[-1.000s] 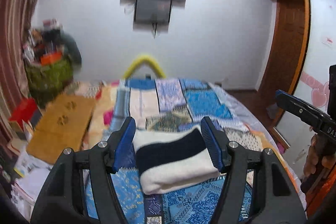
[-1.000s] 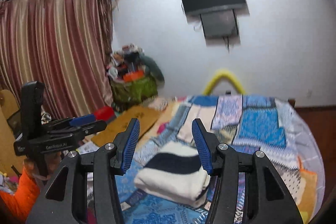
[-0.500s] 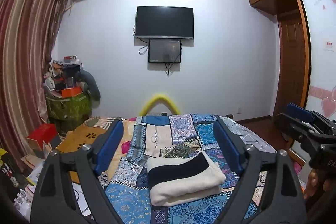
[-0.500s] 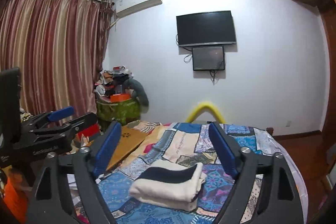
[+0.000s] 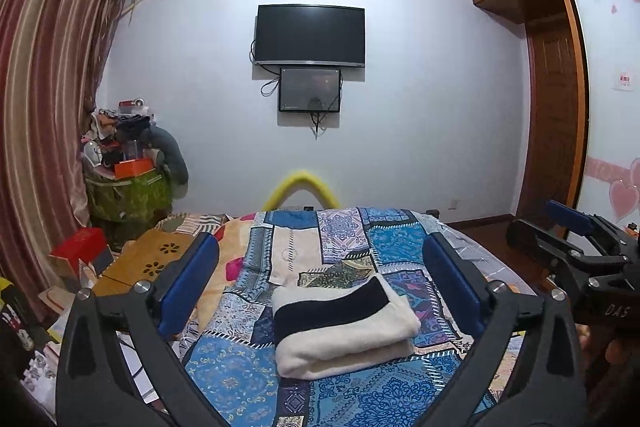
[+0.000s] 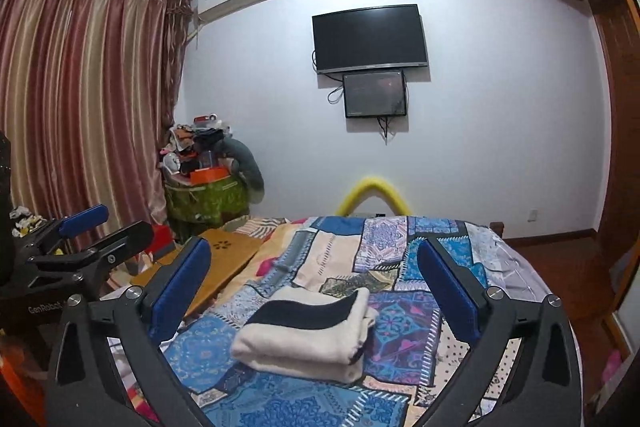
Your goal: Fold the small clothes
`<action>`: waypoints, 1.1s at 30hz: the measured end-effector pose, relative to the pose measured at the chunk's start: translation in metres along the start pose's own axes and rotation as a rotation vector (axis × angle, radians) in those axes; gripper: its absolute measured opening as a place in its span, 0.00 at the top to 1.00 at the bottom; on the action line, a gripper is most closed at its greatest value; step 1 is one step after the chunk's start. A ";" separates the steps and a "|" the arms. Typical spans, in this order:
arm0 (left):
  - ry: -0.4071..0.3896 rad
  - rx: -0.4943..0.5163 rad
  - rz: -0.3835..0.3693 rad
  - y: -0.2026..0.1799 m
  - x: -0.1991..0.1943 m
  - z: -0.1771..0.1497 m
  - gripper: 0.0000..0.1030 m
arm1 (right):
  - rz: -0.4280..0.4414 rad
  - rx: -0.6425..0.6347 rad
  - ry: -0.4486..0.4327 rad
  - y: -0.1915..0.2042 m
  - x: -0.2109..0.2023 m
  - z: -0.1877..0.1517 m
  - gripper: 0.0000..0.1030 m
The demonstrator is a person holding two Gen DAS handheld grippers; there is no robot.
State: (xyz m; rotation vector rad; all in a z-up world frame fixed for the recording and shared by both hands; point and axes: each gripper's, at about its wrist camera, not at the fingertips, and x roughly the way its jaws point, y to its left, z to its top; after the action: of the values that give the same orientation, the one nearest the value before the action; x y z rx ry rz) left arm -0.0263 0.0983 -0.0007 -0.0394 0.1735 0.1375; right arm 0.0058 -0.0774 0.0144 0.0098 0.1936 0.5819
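A cream garment with a dark navy band (image 5: 340,327) lies folded in a thick stack on the patchwork bedspread (image 5: 348,243). It also shows in the right wrist view (image 6: 308,331). My left gripper (image 5: 320,283) is wide open and empty, held back from and above the garment. My right gripper (image 6: 314,283) is wide open and empty too, also clear of the garment. The right gripper shows at the right edge of the left wrist view (image 5: 576,247). The left gripper shows at the left edge of the right wrist view (image 6: 80,243).
A wooden lap table (image 5: 148,263) and a red box (image 5: 80,243) lie left of the bed. A green basket piled with clutter (image 5: 128,183) stands by the curtain (image 5: 44,131). A yellow arch (image 5: 300,187) rises behind the bed. A TV (image 5: 310,35) hangs on the wall.
Both grippers opened wide, pulled back from the folded garment and tilted up. The garment stays on the bed.
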 end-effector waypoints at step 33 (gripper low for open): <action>0.016 -0.007 -0.030 -0.002 0.000 -0.002 0.00 | -0.023 0.005 0.030 0.002 -0.003 0.000 0.00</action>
State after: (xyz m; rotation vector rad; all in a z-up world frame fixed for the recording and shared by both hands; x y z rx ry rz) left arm -0.0260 0.0966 -0.0028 -0.0503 0.1882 0.1079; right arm 0.0024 -0.0776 0.0154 0.0039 0.2243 0.5593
